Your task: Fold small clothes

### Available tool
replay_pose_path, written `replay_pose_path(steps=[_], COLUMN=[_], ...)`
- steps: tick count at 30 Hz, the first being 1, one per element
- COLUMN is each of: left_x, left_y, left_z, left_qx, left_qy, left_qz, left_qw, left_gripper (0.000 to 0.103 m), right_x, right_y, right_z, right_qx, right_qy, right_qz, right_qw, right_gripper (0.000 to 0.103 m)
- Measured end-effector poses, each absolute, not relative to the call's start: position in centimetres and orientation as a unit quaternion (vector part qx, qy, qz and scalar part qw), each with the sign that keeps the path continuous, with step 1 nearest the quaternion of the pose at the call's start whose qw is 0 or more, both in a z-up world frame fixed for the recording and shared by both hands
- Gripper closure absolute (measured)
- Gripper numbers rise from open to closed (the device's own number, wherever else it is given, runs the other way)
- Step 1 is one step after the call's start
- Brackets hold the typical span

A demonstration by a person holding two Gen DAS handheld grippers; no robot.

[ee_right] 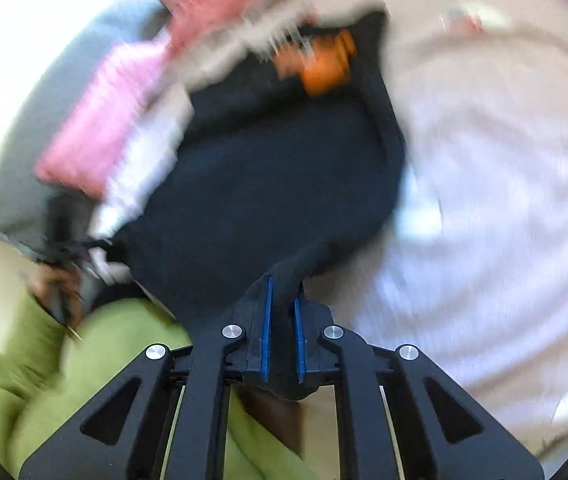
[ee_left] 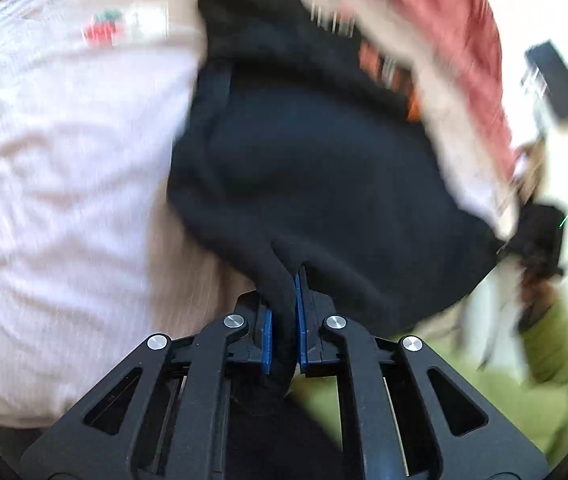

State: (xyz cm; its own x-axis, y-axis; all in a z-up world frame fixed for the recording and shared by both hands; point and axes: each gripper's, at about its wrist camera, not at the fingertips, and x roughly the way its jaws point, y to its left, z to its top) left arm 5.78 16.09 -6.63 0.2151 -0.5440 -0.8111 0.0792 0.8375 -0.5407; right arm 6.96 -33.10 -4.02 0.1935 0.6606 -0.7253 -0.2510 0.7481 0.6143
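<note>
Both grippers have hold of the same dark navy garment [ee_left: 324, 168], so the fold looks barely begun: the left gripper [ee_left: 284, 332] has its blue pads pressed together on a bunched edge of the cloth, and the right gripper [ee_right: 282, 340] pinches another gathered edge of it between its own pads. The garment hangs slack and crumpled between the 2 grips, its far part with an orange print [ee_right: 324, 60] lying against the pile behind, so by my reading it is only picked up, not yet spread flat, and every crease, the laying out and the stacking are left to do. Around it sit a white ribbed garment [ee_left: 63, 180] with a small red motif, a red-pink cloth [ee_left: 444, 12] and a brighter pink piece [ee_right: 103, 120] over a grey fabric [ee_right: 23, 160], none of them folded as far as can be seen. Heavy blur smears both views, so the kind of garment, which edges are gripped and what the orange print shows cannot be made out. The surface underneath is hidden by cloth, and the person appears only as a green sleeve [ee_right: 23, 360], with a hand beyond it.
</note>
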Motion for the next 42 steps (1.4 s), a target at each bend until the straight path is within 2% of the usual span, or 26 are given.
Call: replay_pose_path(steps=[7, 10, 13, 15, 16, 17, 18, 19, 20, 21, 22, 23, 27, 31, 34, 36, 39, 40, 42], left_x=[17.5, 22.8, 26.7, 28.4, 28.7, 28.8, 28.7, 28.2, 28.1, 27.2, 26.2, 25.4, 22.4, 20.1, 19.4, 20.2, 22.4, 23.3, 25.1], left_y=[18.1, 18.0, 17.5, 17.3, 17.3, 17.4, 17.9, 18.6, 19.2, 20.1, 20.9, 21.2, 19.6, 14.8, 11.3, 8.8, 7.3, 6.9, 6.0], left_z=[-2.1, -2.5, -4.0, -5.6, -6.5, -7.5, -8.4, -8.9, -9.1, -8.9, -8.3, -7.8, -5.0, -4.8, -6.1, -7.2, -7.7, -7.8, -8.0], left_qx=[-0.279, -0.291, -0.303, -0.296, -0.294, -0.291, -0.294, -0.308, -0.326, -0.345, -0.349, -0.342, -0.227, -0.103, -0.061, -0.041, -0.058, -0.057, -0.047], left_qy=[0.514, 0.51, 0.522, 0.535, 0.539, 0.547, 0.549, 0.543, 0.532, 0.512, 0.495, 0.485, 0.475, 0.496, 0.521, 0.53, 0.521, 0.522, 0.527], left_qz=[-0.177, -0.146, -0.115, -0.079, -0.064, -0.048, -0.037, -0.034, -0.035, -0.036, -0.032, -0.03, -0.055, -0.116, -0.151, -0.16, -0.153, -0.152, -0.147], left_qw=[0.792, 0.796, 0.789, 0.787, 0.787, 0.784, 0.781, 0.78, 0.781, 0.786, 0.795, 0.804, 0.849, 0.854, 0.838, 0.832, 0.837, 0.837, 0.836], left_gripper=[0.1, 0.099, 0.097, 0.088, 0.074, 0.055, 0.049, 0.046, 0.045, 0.045, 0.045, 0.045, 0.045, 0.044, 0.044, 0.043, 0.032, 0.023, 0.021], right_x=[19.3, 25.1, 30.0, 32.0, 32.4, 32.6, 32.8, 32.5, 32.2, 31.6, 31.1, 30.7, 27.4, 24.7, 23.1, 23.2, 24.6, 25.6, 27.4], right_y=[-34.1, -34.0, -33.6, -33.2, -32.9, -33.0, -33.0, -33.4, -33.8, -34.5, -34.7, -35.1, -35.3, -31.7, -27.5, -25.5, -24.2, -23.8, -23.2], right_z=[0.3, -0.4, -3.4, -6.4, -7.7, -8.8, -9.8, -10.2, -10.3, -10.1, -9.5, -9.0, -5.8, -5.4, -7.2, -8.0, -8.2, -8.3, -8.2], right_qx=[0.242, 0.253, 0.273, 0.271, 0.262, 0.253, 0.246, 0.247, 0.256, 0.268, 0.266, 0.262, 0.191, 0.071, -0.04, -0.063, -0.047, -0.039, -0.029], right_qy=[0.454, 0.439, 0.465, 0.495, 0.511, 0.524, 0.535, 0.534, 0.527, 0.516, 0.504, 0.49, 0.442, 0.466, 0.501, 0.504, 0.51, 0.513, 0.513], right_qz=[0.294, 0.267, 0.224, 0.183, 0.166, 0.152, 0.141, 0.138, 0.138, 0.135, 0.121, 0.118, 0.139, 0.225, 0.271, 0.288, 0.294, 0.291, 0.283], right_qw=[0.806, 0.82, 0.812, 0.805, 0.802, 0.799, 0.796, 0.797, 0.799, 0.803, 0.813, 0.823, 0.865, 0.853, 0.821, 0.812, 0.807, 0.807, 0.81], right_gripper=[0.095, 0.095, 0.095, 0.094, 0.094, 0.087, 0.078, 0.077, 0.071, 0.042, 0.027, 0.023, 0.023, 0.023, 0.023, 0.024, 0.024, 0.024, 0.024])
